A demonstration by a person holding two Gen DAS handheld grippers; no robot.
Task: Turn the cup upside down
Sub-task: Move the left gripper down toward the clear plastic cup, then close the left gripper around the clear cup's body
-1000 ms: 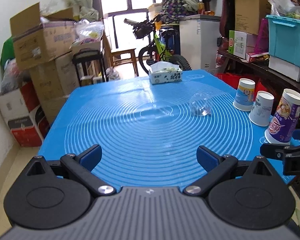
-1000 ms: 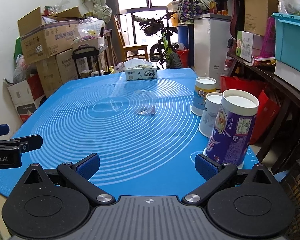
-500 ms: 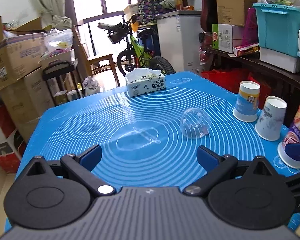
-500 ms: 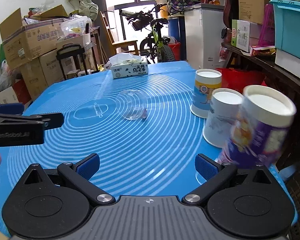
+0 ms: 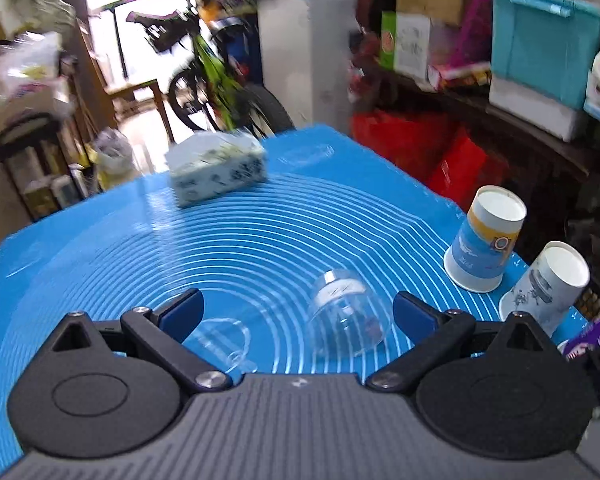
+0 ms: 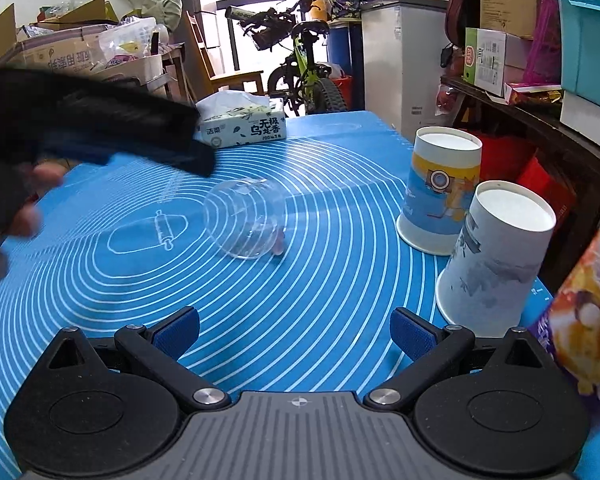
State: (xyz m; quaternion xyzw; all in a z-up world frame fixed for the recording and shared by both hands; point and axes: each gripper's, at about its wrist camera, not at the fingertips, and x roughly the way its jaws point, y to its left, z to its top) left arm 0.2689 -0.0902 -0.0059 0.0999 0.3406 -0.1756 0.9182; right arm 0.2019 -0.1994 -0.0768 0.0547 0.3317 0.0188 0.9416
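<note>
While the clear cup is lying on its side on the blue mat, we're bringing our left gripper around it, jaws spread wide and holding nothing, lining up to grab. Our right gripper is waiting, wide open too and holding nothing.

Clear plastic, printed paper, a smooth mat

The cup is looking transparent and glossy; the paper cups are showing matt printed sides on the smooth blue mat.
</note>
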